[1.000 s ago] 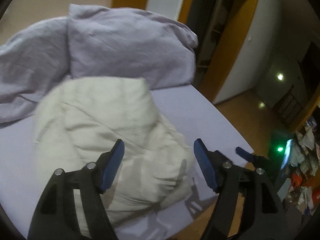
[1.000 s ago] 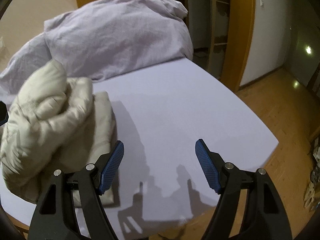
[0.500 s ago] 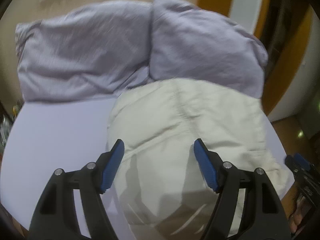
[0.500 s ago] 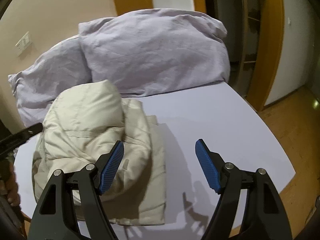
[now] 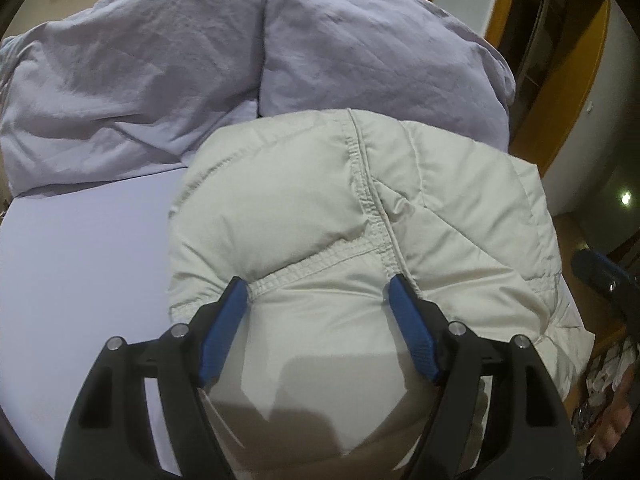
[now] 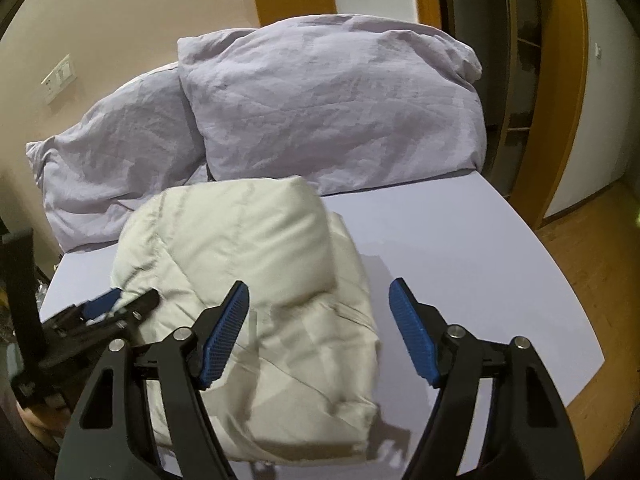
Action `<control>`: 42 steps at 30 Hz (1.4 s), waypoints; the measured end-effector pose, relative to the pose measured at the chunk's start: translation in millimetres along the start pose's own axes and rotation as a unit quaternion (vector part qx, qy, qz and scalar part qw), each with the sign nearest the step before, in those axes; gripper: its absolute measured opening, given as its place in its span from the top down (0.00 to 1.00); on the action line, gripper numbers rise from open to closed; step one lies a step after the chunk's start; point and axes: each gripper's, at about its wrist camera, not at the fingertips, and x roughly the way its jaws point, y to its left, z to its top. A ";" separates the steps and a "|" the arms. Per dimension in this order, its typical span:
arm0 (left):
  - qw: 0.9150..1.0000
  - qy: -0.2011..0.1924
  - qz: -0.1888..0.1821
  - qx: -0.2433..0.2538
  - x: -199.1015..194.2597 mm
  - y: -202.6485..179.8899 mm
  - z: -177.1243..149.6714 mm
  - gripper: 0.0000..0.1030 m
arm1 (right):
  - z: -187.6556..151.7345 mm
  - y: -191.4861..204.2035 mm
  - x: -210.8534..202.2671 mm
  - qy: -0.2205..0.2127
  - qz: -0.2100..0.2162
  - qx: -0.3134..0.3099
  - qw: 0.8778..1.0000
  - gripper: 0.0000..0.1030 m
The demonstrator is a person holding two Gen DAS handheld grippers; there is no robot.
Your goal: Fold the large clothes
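Observation:
A cream puffy jacket (image 5: 320, 208) lies folded in a thick bundle on the lilac bed sheet (image 5: 80, 264). It also shows in the right wrist view (image 6: 256, 264). My left gripper (image 5: 318, 292) is open, its blue pads pressed against the jacket's top with the padding bulging between them. In the right wrist view it (image 6: 116, 304) sits at the jacket's left edge. My right gripper (image 6: 320, 300) is open and empty, above the jacket's right side, apart from it.
Two lilac pillows (image 6: 328, 104) lean against the wall at the head of the bed. The bed's edge (image 6: 576, 320) drops to a wooden floor on the right. Orange door frames (image 6: 560, 80) stand beyond. My right gripper's tip (image 5: 600, 268) shows at the left view's right edge.
My left gripper has moved forward and down onto the jacket, which now fills its view. The right gripper has swung left toward the bundle. The jacket's upper fold has settled flatter.

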 end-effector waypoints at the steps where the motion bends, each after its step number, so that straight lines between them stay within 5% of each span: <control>1: 1.000 0.002 -0.002 0.001 2.2 -0.9 -0.3 0.29 | 1.5 3.3 3.1 0.001 0.003 -0.001 1.000 0.37; 7: 1.000 0.001 -0.007 0.019 7.9 -4.8 -3.7 0.29 | 9.8 20.8 18.4 0.001 0.010 -0.007 1.000 0.47; 18: 1.000 -0.001 -0.015 0.024 11.8 -2.5 -4.6 0.29 | 24.5 36.5 49.2 -0.005 -0.011 -0.021 1.000 0.47; 31: 0.999 -0.019 -0.037 0.030 -4.1 -2.8 16.5 0.29 | -12.2 19.9 95.7 0.020 -0.044 -0.024 0.999 0.47; 42: 0.999 -0.026 0.024 -0.006 20.6 8.3 51.5 0.24 | -27.5 16.4 96.3 0.008 -0.044 -0.011 0.999 0.47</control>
